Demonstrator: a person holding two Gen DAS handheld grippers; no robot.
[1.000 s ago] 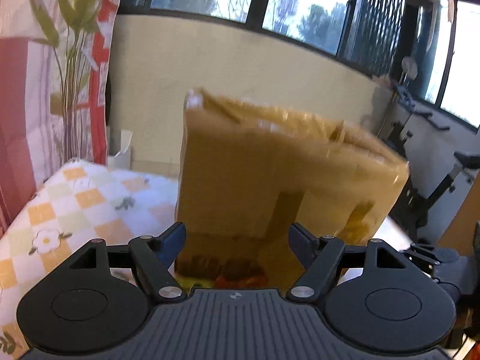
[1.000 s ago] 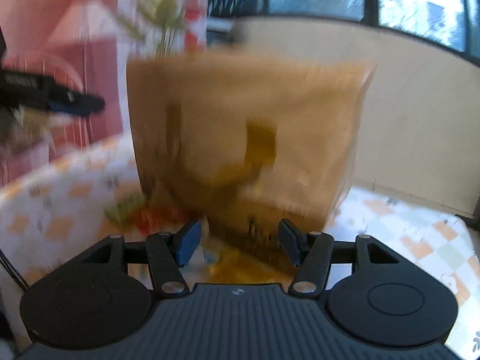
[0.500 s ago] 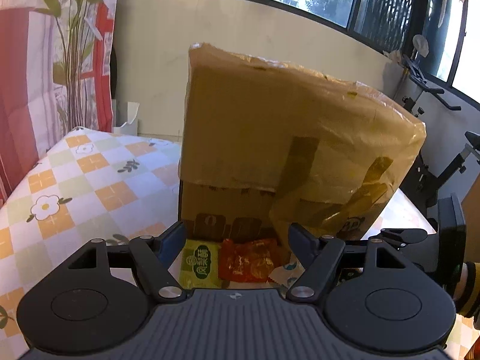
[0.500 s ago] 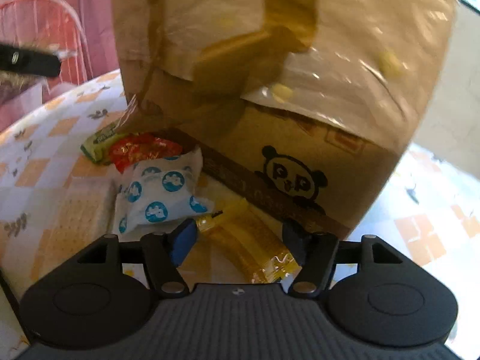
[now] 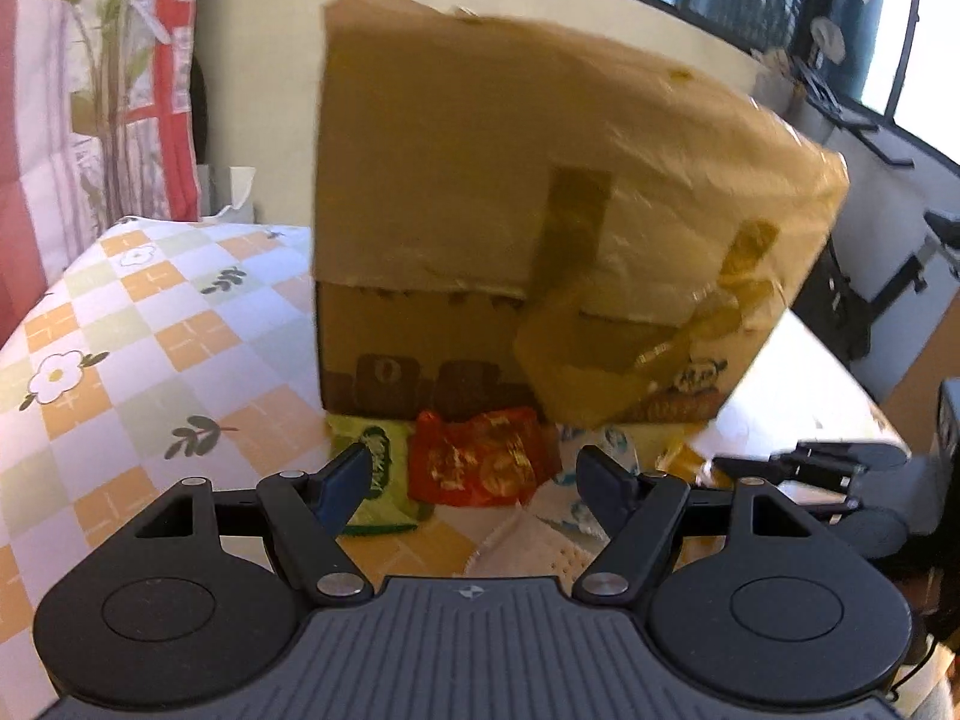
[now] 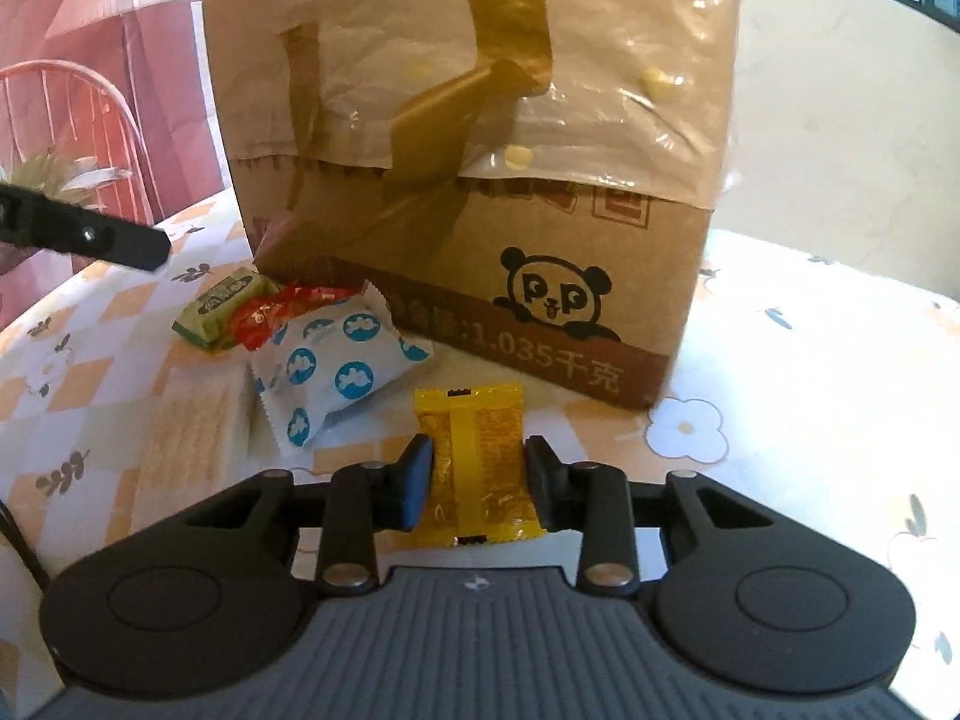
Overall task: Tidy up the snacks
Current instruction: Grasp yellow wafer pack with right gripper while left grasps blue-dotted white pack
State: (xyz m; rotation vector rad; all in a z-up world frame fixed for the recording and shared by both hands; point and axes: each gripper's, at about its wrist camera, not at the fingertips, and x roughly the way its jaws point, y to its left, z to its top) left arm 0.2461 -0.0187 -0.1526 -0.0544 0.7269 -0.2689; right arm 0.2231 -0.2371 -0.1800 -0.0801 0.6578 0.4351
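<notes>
Several snack packets lie on the checked tablecloth in front of a tall taped cardboard box (image 6: 480, 180), also in the left wrist view (image 5: 540, 210). My right gripper (image 6: 480, 480) stands with its jaws on both sides of a yellow packet (image 6: 474, 462), nearly touching it; the packet still lies on the table. Beside it are a white packet with blue dots (image 6: 342, 372), a red packet (image 6: 270, 315), a green packet (image 6: 225, 306) and a pale cracker pack (image 6: 192, 438). My left gripper (image 5: 474, 483) is open and empty, hovering over the red packet (image 5: 474, 462) and green packet (image 5: 378, 480).
The table (image 5: 120, 324) has a flower-checked cloth. A red patterned curtain (image 5: 90, 90) hangs at the left. Exercise equipment (image 5: 888, 276) stands beyond the table's right edge. The left gripper's finger shows in the right wrist view (image 6: 90, 234).
Both grippers have come down and closer to the packets. The right gripper's jaws have narrowed around the yellow packet. The left gripper stays open.
</notes>
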